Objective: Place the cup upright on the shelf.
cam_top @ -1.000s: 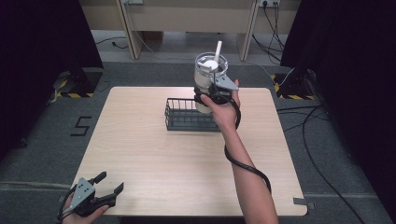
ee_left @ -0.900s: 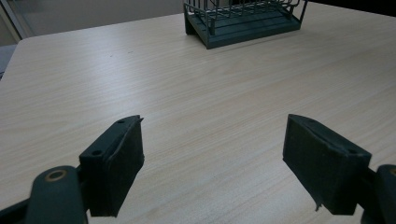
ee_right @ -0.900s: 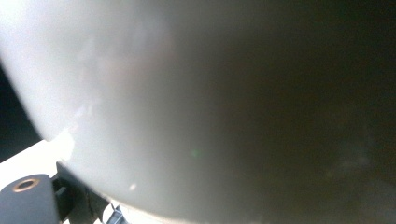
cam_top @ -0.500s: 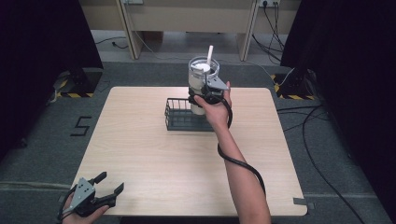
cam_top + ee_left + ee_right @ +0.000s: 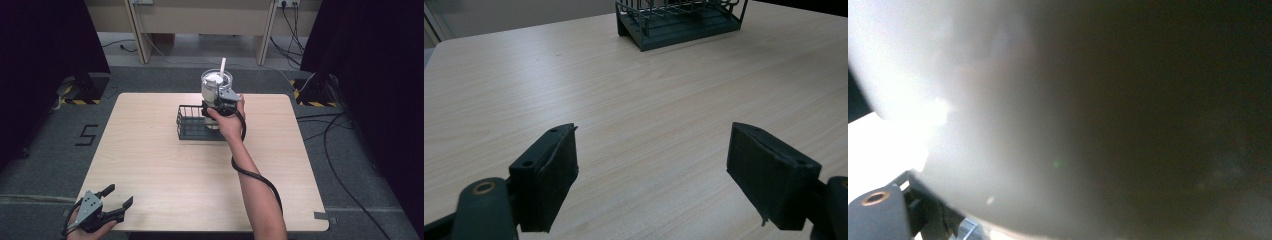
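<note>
High view: one cup [image 5: 216, 87], one wire basket [image 5: 192, 123], two claws.

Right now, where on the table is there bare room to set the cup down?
The light wooden table is bare between the dark wire basket and the open left tool, and right of the forearm. It is crowded at the basket, where the right tool holds the clear plastic cup.

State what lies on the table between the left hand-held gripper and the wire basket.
Nothing: in the left gripper view, only bare wooden table stretches from the open left hand-held gripper to the wire basket. The high view shows the same.
</note>
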Tool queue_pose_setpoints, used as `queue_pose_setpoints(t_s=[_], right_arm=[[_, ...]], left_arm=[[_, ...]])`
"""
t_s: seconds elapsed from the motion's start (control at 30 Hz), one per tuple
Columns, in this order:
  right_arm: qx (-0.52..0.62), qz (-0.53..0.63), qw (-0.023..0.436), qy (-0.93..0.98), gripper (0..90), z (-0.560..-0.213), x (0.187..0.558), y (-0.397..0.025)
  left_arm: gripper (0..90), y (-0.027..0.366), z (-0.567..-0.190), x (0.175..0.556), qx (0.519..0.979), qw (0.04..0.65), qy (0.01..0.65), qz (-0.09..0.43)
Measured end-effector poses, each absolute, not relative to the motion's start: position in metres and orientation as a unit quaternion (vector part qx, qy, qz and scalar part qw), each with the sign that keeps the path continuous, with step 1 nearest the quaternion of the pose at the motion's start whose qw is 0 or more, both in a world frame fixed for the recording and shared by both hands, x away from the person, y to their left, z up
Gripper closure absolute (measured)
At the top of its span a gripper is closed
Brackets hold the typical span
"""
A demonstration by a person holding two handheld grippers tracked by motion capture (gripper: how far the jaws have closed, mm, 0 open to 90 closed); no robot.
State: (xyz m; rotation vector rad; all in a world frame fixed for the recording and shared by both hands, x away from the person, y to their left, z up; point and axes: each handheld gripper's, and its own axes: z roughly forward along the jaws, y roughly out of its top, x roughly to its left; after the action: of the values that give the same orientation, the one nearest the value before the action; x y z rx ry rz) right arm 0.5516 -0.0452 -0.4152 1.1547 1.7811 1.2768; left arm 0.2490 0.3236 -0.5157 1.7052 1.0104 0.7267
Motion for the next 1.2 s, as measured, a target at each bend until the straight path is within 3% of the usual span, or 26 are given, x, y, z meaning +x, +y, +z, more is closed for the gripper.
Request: queue_pose_setpoints(t_s=[1.2], right_arm=[[0.436, 0.499, 0.323, 0.676, 3.8, -0.435, 0.540, -0.048]], left_arm=[[19.7, 0.322, -0.515, 0.248, 0.705, 0.494, 0.411, 0.300]])
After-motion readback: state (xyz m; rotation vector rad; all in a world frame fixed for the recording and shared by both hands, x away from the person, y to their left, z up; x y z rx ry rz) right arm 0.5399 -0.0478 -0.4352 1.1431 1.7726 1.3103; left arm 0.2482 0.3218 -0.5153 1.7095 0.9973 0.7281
